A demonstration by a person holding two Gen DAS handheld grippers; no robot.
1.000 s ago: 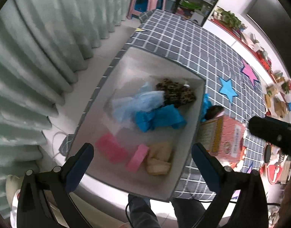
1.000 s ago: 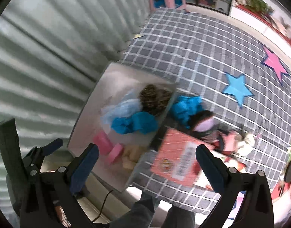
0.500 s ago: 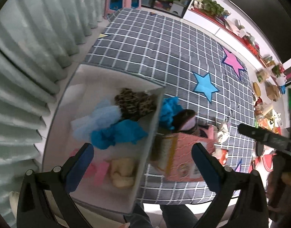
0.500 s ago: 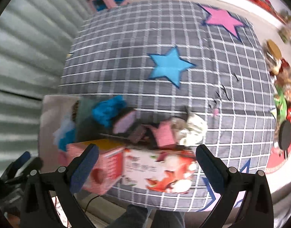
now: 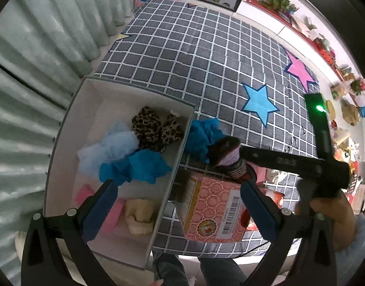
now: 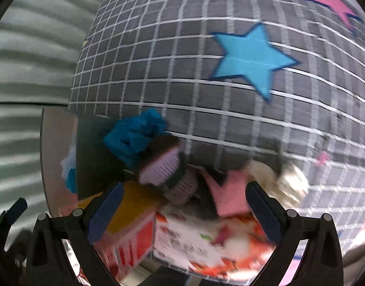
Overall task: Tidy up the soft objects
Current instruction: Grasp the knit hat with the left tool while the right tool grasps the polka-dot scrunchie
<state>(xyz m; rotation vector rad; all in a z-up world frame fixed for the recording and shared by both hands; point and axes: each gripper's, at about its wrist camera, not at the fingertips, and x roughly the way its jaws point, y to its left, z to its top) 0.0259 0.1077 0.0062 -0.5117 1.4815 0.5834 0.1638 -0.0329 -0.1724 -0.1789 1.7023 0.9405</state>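
Left gripper (image 5: pixel 180 205) hangs high with its blue-padded jaws spread wide and nothing between them. Under its left finger (image 5: pixel 100 209) sits the white storage box (image 5: pixel 70 109), and inside it, just ahead of that finger, lie a crumpled blue cloth (image 5: pixel 139 166), a pale blue fluffy piece (image 5: pixel 108 147) and a leopard-print piece (image 5: pixel 156 128) touching one another. Nearer in, beside the same finger, are pink blocks (image 5: pixel 83 191) and a cream knitted item (image 5: pixel 139 217).

Between the fingers, just outside the box wall, stands a pink patterned carton (image 5: pixel 213 212) on the grey checked mat (image 5: pixel 206 54). Ahead of it a second blue cloth (image 5: pixel 203 133) rests against the box's outer wall, with a dark brown and lilac soft item (image 5: pixel 226 150) touching it.

Over to the right gripper (image 6: pixel 182 209): also released, jaws apart and empty, low over the pile. Its view is motion-blurred. Straight ahead of its fingers lies the brown and lilac item (image 6: pixel 163 164), the blue cloth (image 6: pixel 134 133) just left and beyond it, a pink piece (image 6: pixel 230 190) by the right finger (image 6: pixel 261 209), and a cream fluffy thing (image 6: pixel 282 178) just past that. Below the fingers sits a white and red printed box (image 6: pixel 206 243). The person's hand (image 5: pixel 330 212) grips the right tool's handle in the left view.
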